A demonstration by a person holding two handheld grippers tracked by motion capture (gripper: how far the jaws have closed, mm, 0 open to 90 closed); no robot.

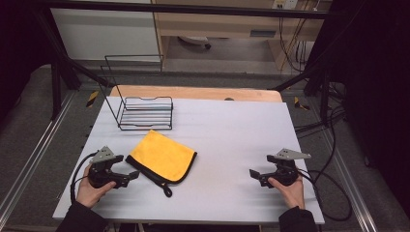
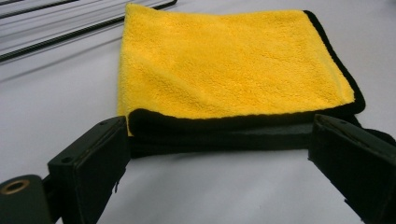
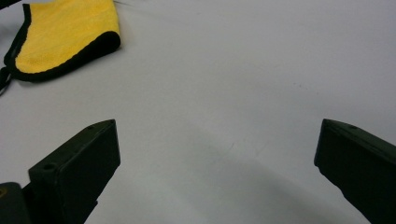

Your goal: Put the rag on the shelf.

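A folded yellow cloth (image 1: pixel 162 156) with black edging lies on the white table (image 1: pixel 232 130), left of centre. A black loop (image 1: pixel 167 190) trails from its near corner. My left gripper (image 1: pixel 129 178) rests on the table just left of the cloth, open. In the left gripper view its jaws stand wide apart, with the cloth's (image 2: pixel 224 65) black folded edge right in front of the left gripper (image 2: pixel 219 135). My right gripper (image 1: pixel 256 177) sits at the right near side, open over bare table. In the right gripper view the cloth (image 3: pixel 65 35) lies far off from the right gripper (image 3: pixel 217 126).
A black wire rack (image 1: pixel 145 113) stands at the back left of the table, behind the cloth. Cables (image 1: pixel 333 193) trail off the right side. A wooden strip (image 1: pixel 193 92) runs along the table's far edge.
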